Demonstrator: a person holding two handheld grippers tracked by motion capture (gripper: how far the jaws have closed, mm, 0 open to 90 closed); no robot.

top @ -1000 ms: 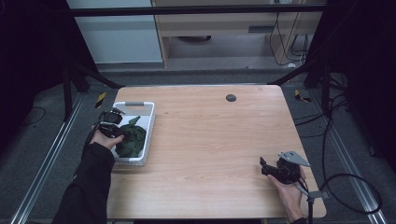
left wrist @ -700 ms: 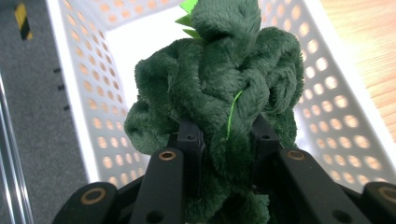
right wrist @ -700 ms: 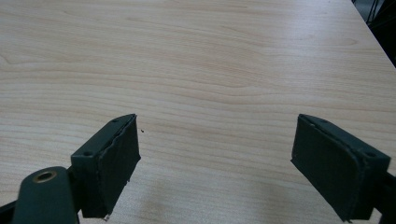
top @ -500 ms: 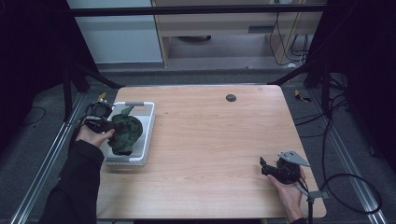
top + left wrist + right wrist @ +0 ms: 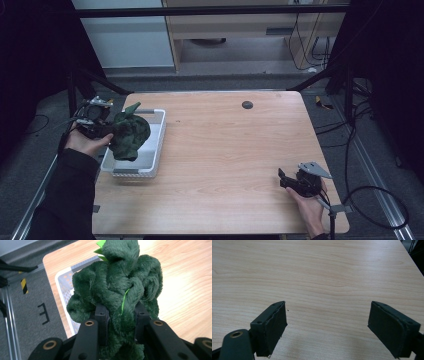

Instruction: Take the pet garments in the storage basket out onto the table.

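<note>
Left gripper [image 5: 107,131] held a green plush [image 5: 128,136] above the basket [image 5: 158,145].

In the left gripper view its jaws were clamped on the plush's [image 5: 117,287] dark green folds, a bright green tip poking out at the top; the white basket [image 5: 62,285] lay below, at the table's [image 5: 240,150] left edge. The right gripper [image 5: 286,181] sat low near the table's front right corner, well apart from the plush, its jaws [image 5: 334,325] wide apart with only bare wood between them.
</note>
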